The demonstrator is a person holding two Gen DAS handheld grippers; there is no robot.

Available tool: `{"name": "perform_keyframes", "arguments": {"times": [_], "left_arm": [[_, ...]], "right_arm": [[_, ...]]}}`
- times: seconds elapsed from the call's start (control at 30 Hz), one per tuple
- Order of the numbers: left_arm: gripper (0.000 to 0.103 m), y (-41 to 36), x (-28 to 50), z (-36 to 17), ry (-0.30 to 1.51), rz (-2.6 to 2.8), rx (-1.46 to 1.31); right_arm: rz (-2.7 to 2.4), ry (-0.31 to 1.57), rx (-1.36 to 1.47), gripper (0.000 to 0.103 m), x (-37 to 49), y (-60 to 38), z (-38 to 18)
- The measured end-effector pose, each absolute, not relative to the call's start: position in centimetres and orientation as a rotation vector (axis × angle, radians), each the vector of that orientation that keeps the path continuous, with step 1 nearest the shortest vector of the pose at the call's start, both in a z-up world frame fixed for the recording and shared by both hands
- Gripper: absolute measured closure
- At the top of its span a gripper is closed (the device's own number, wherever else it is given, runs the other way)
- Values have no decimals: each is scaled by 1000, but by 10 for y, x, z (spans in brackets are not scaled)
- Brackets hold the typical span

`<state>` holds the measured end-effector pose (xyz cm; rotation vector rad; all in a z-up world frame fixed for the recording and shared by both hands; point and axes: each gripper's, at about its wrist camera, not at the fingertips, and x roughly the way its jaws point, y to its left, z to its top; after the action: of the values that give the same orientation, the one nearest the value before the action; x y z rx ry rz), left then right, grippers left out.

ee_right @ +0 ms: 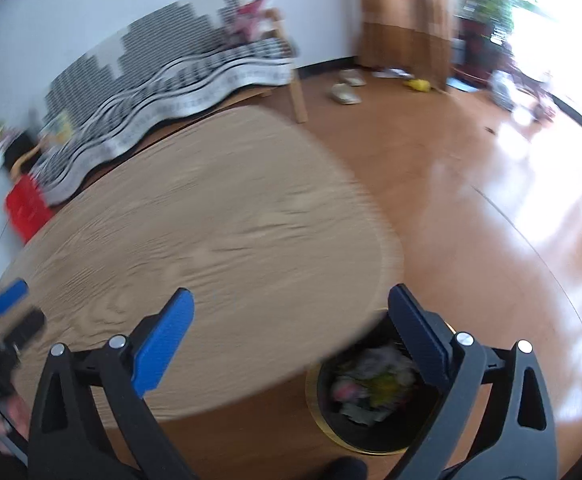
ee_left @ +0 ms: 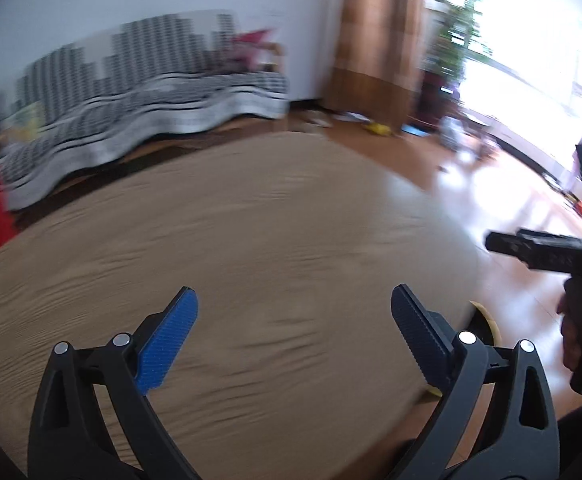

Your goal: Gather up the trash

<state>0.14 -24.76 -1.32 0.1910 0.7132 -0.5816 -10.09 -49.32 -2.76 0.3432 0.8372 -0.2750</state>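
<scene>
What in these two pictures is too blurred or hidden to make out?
- Trash in the bin: right wrist view, motion blur; pieces indistinguishable.
- Bin: left wrist view, hidden behind the table edge and tongs.
- Floor clutter near the curtain: blurred, too small.

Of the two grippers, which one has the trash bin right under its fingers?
The right gripper: the black, gold-rimmed trash bin, full of crumpled litter, sits beneath its right finger. The left gripper has only bare wooden tabletop between its fingers.
</scene>
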Motion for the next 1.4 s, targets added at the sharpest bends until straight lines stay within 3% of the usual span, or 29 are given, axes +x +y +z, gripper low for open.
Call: {"name": "perform_keyframes", "arguments": {"times": [0.17,0.4,0.67,1.4], "left_arm": [[9,-124,25,-2,730,-353,58],[9,-26,23,-6,731,-178,-9],[9,4,31,-15,745,-126,-15],[9,-1,35,-15,725,-110,3]], "right_arm": [[-118,843,238,9,-46,-394,-18],[47,852,100,8,1,-279,-19],[96,894,25,8,26,-218,-38],[80,892,39,8,19,-229,-42]]}}
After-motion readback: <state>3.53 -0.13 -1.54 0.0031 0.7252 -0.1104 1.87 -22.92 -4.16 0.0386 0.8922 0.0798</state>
